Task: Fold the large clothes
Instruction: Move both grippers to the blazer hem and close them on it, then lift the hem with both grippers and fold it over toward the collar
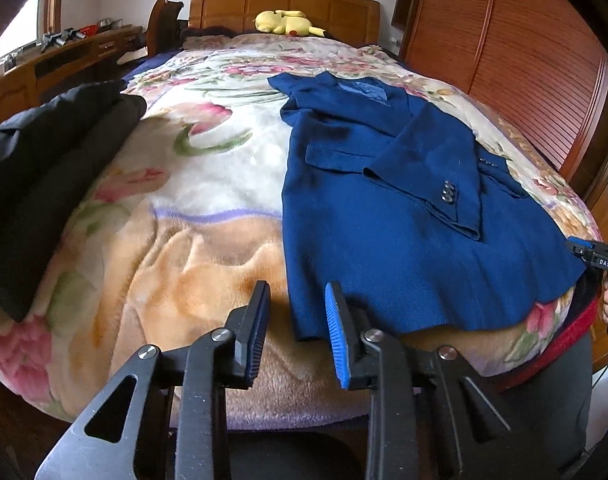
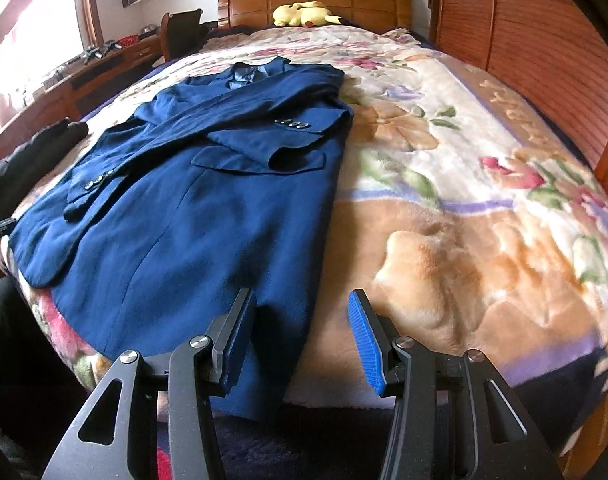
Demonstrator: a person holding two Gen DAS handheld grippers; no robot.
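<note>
A dark blue suit jacket (image 1: 388, 216) lies flat on the floral blanket, sleeves folded across its front; it also shows in the right wrist view (image 2: 207, 208). My left gripper (image 1: 297, 304) is open and empty, just off the jacket's near left hem corner. My right gripper (image 2: 301, 312) is open and empty, at the jacket's near right hem edge. The right gripper also shows at the right edge of the left wrist view (image 1: 584, 250).
A black garment (image 1: 43, 176) lies on the bed's left side. The floral blanket (image 2: 484, 208) covers the bed. A yellow plush toy (image 1: 285, 22) sits by the wooden headboard (image 1: 283, 4). A desk (image 1: 71, 56) stands left, a slatted wardrobe (image 1: 524, 48) right.
</note>
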